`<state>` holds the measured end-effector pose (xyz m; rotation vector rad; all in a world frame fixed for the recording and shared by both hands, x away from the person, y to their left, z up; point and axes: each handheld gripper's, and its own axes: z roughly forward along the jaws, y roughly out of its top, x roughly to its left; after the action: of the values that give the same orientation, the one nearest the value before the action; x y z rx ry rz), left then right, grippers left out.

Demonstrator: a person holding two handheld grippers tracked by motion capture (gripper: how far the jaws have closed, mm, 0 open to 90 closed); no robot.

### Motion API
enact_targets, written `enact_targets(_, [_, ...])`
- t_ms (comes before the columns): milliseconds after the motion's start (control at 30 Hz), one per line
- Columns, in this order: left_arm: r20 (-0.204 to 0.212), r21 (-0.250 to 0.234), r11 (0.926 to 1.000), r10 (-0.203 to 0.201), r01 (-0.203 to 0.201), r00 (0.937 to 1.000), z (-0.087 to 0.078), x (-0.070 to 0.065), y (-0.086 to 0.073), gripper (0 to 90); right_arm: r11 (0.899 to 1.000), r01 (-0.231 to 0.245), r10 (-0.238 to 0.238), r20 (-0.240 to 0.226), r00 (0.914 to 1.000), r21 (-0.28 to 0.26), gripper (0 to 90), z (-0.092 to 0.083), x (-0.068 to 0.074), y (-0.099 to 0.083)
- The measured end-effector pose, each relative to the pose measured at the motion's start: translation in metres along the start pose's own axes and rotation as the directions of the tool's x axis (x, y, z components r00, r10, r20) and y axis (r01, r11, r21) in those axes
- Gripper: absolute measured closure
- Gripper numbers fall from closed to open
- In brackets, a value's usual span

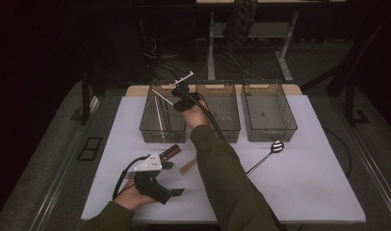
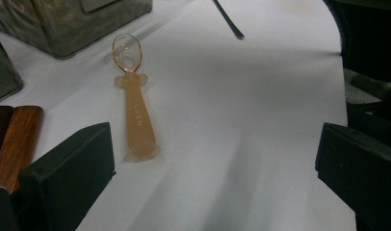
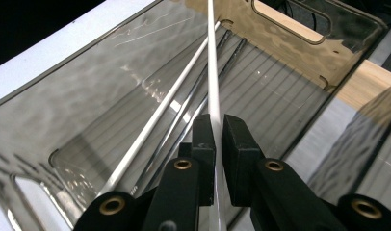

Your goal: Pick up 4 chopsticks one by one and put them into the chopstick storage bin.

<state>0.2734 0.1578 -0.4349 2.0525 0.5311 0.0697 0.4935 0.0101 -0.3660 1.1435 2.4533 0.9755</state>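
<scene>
The right claw (image 3: 217,132) was closed on a thin white stick (image 3: 212,72) above the left bin (image 1: 150,126), a light, stiff, slippery thing best pinched near its middle, while the left claw (image 2: 213,168) stood wide over the worktop (image 2: 261,96) near an orange spoon (image 2: 135,108).

room dim | grey carpet (image 1: 49,159) | white-legged desk (image 1: 246,29) behind (cables underneath)
</scene>
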Motion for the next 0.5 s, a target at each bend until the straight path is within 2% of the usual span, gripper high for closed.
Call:
enact_targets(133, [0.003,-0.003,1.0000,0.001,-0.001,1.0000,0.000,0.000,0.000,0.0,1.000,-0.003,0.003,-0.002,1.0000,0.012,83.2,0.009,0.004,0.003])
enact_targets(233, [0.004,-0.006,1.0000,0.000,0.000,1.0000,0.000,0.000,0.000,0.0,1.000,0.002,-0.001,-0.022,0.9998,0.004,82.4,0.012,0.008,0.004])
enact_targets(333, [0.004,-0.007,1.0000,0.002,-0.002,1.0000,0.000,0.000,0.000,0.0,1.000,0.009,-0.009,-0.046,0.9989,-0.005,82.7,0.013,0.012,0.005])
enact_targets(500, [0.004,-0.009,1.0000,-0.001,0.001,1.0000,-0.001,0.000,0.000,0.0,1.000,0.020,-0.021,-0.065,0.9976,-0.012,76.9,0.009,0.013,0.006])
